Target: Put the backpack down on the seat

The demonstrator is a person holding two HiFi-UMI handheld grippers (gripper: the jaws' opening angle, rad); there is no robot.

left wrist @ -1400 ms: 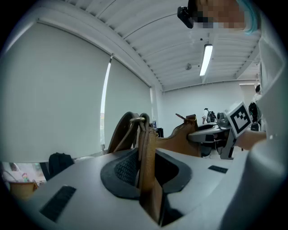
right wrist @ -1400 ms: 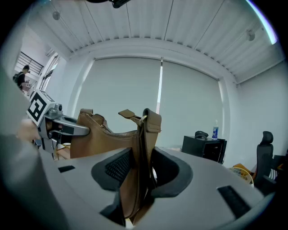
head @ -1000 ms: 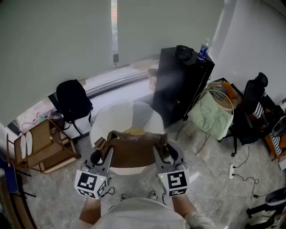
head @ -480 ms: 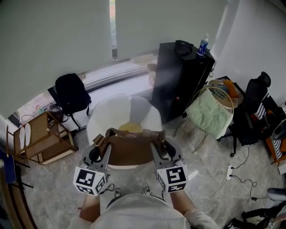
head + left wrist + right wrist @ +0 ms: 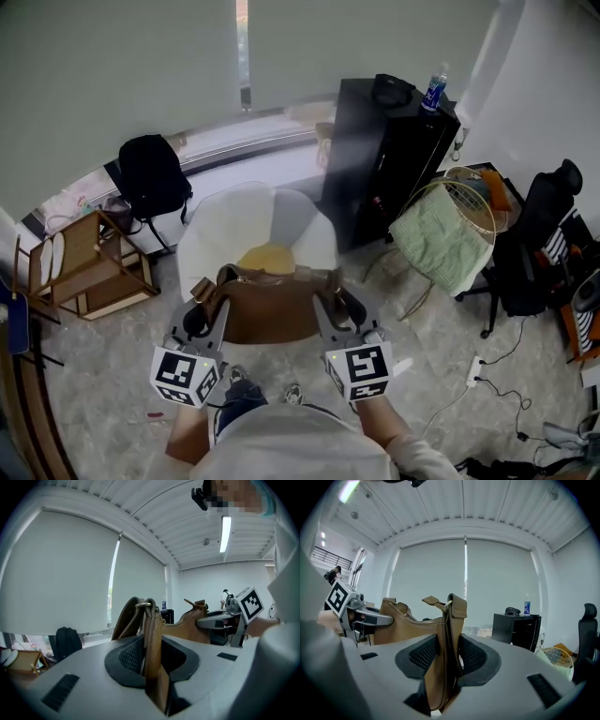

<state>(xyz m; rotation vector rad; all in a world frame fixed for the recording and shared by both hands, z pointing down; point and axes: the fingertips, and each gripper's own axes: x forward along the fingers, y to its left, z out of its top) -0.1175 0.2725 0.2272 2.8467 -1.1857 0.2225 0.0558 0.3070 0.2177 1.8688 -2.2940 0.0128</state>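
Grey stone floor [image 5: 103, 375] under you, a long blind-covered window across the back, and the white chair [image 5: 220, 230] sits right in the middle with a yellowish cushion [image 5: 265, 258] on its seat. From your head camera, the brown backpack [image 5: 270, 305] is stretched between both tools over the front half of that seat. From up there you cannot tell whether its bottom touches the seat.

Now the close views fill in what the top view hides. Your left gripper [image 5: 211, 302] has its jaws pinched on a tan strap [image 5: 152, 644] that runs up to a brass ring. Your right gripper [image 5: 328, 300] is clamped on the other strap [image 5: 447, 653], thicker and folded, so those jaws stand wider. Each close view also catches the other tool across the bag's zipped top edge, and the left one shows a ceiling light [image 5: 225, 531] the head camera never sees.

Around the chair: a black backpack [image 5: 153, 178] by the window, a wooden rack [image 5: 89, 277] at the left, a black cabinet [image 5: 389, 159] with a bottle [image 5: 432, 91] on top, a basket [image 5: 450, 187] draped in green cloth, and a black office chair [image 5: 539, 244] at the right.
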